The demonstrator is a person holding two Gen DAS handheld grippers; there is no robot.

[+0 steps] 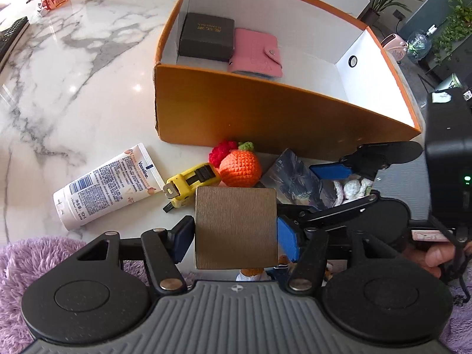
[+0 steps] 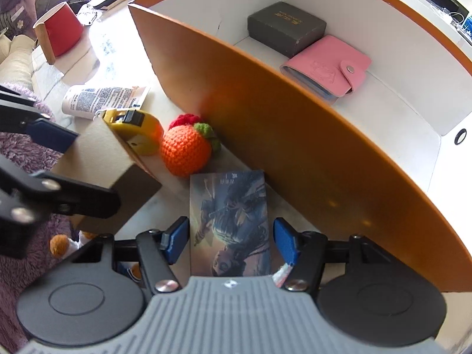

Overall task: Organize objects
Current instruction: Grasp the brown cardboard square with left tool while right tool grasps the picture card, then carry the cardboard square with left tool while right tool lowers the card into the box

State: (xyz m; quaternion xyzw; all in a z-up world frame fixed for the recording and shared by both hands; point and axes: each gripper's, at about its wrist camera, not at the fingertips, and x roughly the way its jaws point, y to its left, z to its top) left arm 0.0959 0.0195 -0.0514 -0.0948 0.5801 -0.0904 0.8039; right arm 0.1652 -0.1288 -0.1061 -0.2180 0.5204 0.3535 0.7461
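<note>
Inside the orange box (image 1: pixel 224 109), a dark case (image 1: pixel 206 37) and pink wallet (image 1: pixel 256 54) already lay — two items sorted. Left on the marble, left to right: lotion tube (image 1: pixel 107 183), tape measure (image 1: pixel 191 184), crocheted orange (image 1: pixel 240 166), picture card (image 2: pixel 231 221). Left gripper (image 1: pixel 236 233) clamped a brown box (image 1: pixel 236 227); right gripper (image 2: pixel 230 239) stood wide astride the card — the box's near wall probably crowds that approach.

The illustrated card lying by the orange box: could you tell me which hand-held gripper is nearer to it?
Right. The right hand-held gripper straddles the illustrated card, pads open on either side. The left hand-held gripper sits off to the card's left, clamping a brown box.
</note>
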